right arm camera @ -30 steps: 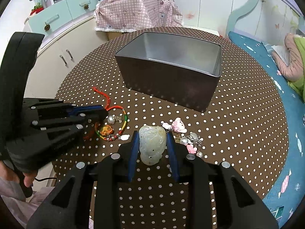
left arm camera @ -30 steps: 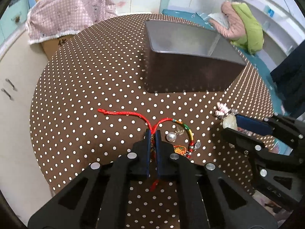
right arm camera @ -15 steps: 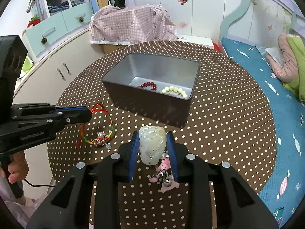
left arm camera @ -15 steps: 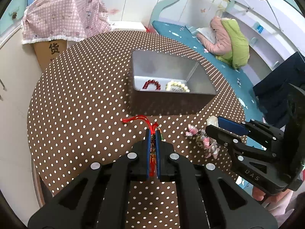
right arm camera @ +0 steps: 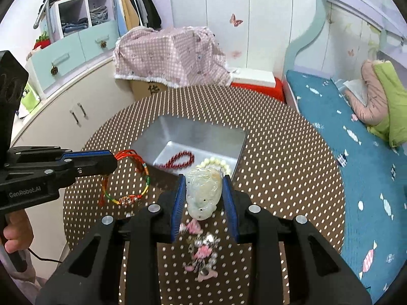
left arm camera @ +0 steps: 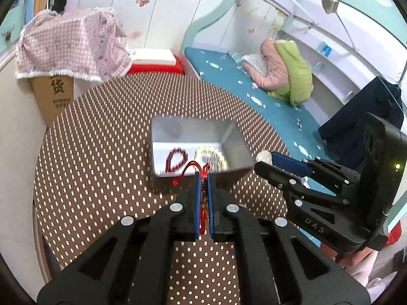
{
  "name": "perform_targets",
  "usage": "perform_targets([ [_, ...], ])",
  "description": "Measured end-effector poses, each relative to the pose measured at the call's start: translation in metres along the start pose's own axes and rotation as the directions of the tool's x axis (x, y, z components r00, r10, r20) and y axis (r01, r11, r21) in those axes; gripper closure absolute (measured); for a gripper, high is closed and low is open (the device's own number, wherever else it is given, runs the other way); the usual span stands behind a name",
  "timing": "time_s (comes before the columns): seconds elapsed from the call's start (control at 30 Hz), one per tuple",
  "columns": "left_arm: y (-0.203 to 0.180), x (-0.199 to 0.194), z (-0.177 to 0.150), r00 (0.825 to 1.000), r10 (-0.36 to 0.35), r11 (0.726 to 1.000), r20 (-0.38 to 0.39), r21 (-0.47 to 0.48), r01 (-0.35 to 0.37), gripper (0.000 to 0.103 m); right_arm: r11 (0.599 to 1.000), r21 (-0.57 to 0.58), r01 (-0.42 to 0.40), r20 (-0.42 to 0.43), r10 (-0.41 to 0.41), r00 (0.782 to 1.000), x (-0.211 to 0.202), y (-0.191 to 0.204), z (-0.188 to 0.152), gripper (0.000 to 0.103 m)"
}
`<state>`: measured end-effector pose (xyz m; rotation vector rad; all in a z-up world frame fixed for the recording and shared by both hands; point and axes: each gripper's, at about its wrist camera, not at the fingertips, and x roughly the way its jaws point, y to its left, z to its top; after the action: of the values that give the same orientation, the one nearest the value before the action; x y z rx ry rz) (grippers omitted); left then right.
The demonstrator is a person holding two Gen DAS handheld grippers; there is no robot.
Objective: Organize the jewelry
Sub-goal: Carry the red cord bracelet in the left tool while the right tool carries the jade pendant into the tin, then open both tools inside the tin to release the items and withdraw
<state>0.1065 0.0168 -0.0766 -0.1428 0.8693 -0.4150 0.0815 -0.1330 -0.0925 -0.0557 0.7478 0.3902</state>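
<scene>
Tongs (left arm camera: pixel 203 178) pinch red cord bracelet (right arm camera: pixel 132 175) near tin (left arm camera: pixel 162 175) rim.

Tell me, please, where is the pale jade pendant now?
In the right wrist view the pale jade pendant sits low in the centre, clamped in the right tongs, above the dotted table and just short of the metal tin.

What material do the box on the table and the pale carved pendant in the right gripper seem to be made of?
The box looks like metal with a brushed, dull silver finish; its inner walls give soft reflections. The pale carved pendant looks like jade or a similar stone: milky green-white, slightly translucent and polished, though glass or resin cannot be excluded.
</scene>
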Motion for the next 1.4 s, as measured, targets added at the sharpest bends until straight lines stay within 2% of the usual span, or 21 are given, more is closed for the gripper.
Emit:
perform_targets([
  [0.17,0.002,-0.003,0.021,0.999,-0.006,1.0,0.041,0.002,0.005,0.098,1.0,-0.016,0.001,0.02,-0.001,1.0,0.004,-0.002,0.013,0.075],
  [0.37,0.012,0.015,0.04,0.999,-0.005,1.0,0.039,-0.026,0.006,0.098,1.0,-0.026,-0.009,-0.004,0.009,1.0,0.022,-0.003,0.022,0.075],
  [0.7,0.03,0.082,0.052,0.997,-0.007,0.999,-0.076,-0.054,0.003,0.098,0.999,-0.032,-0.03,-0.101,0.027,0.995,0.065,-0.008,0.029,0.075],
  [1.0,0.037,0.113,0.05,0.991,0.007,0.998,-0.136,-0.056,-0.015,0.096,0.999,-0.037,-0.036,-0.157,0.029,0.987,0.089,-0.009,0.03,0.075],
  [1.13,0.039,0.118,0.048,0.989,0.015,0.998,-0.146,-0.058,-0.023,0.089,0.998,-0.049,-0.029,-0.166,0.02,0.986,0.094,-0.008,0.031,0.075],
  [1.4,0.034,0.11,0.043,0.991,-0.002,0.999,-0.13,-0.032,-0.003,0.063,0.998,-0.067,-0.021,-0.182,0.008,0.983,0.1,-0.002,0.031,0.075],
])
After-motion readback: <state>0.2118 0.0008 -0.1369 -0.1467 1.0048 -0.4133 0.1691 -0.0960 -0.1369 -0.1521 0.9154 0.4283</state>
